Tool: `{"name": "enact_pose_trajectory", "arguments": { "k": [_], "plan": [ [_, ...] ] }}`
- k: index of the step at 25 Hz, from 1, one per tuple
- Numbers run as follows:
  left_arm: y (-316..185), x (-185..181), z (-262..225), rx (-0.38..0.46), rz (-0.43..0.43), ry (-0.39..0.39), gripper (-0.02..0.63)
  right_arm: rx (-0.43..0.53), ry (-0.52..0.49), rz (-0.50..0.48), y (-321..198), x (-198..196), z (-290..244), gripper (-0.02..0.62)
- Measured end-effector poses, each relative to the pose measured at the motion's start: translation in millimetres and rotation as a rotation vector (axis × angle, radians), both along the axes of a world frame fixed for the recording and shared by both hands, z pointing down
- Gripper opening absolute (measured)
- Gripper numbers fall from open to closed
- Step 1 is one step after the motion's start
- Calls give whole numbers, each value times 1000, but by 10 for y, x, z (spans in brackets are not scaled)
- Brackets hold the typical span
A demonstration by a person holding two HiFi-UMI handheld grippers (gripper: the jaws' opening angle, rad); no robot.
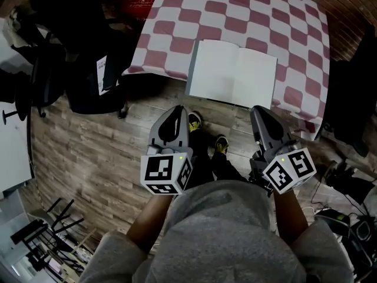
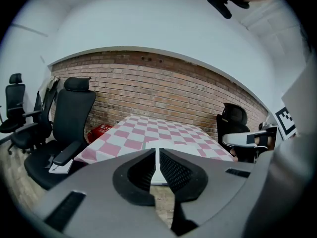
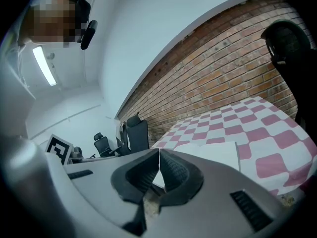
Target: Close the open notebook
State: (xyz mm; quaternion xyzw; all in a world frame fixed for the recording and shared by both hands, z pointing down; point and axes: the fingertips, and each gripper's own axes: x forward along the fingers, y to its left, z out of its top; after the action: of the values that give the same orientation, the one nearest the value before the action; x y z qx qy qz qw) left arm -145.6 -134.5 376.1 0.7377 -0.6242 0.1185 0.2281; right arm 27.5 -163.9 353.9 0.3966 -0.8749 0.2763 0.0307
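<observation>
Open white blank-paged notebook [image 1: 232, 72]: flat, both pages up, on the pink-and-white checked cloth of the worktop [image 1: 253, 10], lying along the worktop's near edge and slightly skewed to it; bare cloth beyond it and on both flanks. Left tongs [image 1: 177, 108]: grey, over the wood-plank floor [image 1: 88, 152], just short of the notebook's near left corner and not touching it; jaws closed together, nothing between them. Right tongs [image 1: 259, 111]: likewise short of the near right corner, apart from it; jaws met at the tips, empty. Open floor between tongs and worktop, occupied only by a pair of black-and-yellow shoes [image 1: 194, 121]. Left flank: black high-backed office chair [image 2: 69, 118] close beside the worktop's left edge, white paper slip [image 1: 103, 74] on its seat. Right flank: second black chair [image 2: 233, 120] by the right edge. In the gripper views only: red brick wall [image 2: 163, 88] behind the worktop's far edge; further black chairs [image 2: 15, 108] at far left. In the head view only: dark cables [image 1: 347, 205] on the floor at lower right. Red box [image 2: 101, 129] on the floor by the far left corner; contents not discernible.
</observation>
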Motion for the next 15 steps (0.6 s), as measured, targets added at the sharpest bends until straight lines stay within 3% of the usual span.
{"name": "enact_pose_trajectory", "arguments": {
  "k": [10, 15],
  "plan": [
    [-43, -29, 280, -50, -20, 34, 12, -37, 17, -1, -88, 9, 204, 26],
    [-69, -62, 430, -78, -50, 73, 51, -57, 17, -5, -107, 12, 303, 26]
  ]
}}
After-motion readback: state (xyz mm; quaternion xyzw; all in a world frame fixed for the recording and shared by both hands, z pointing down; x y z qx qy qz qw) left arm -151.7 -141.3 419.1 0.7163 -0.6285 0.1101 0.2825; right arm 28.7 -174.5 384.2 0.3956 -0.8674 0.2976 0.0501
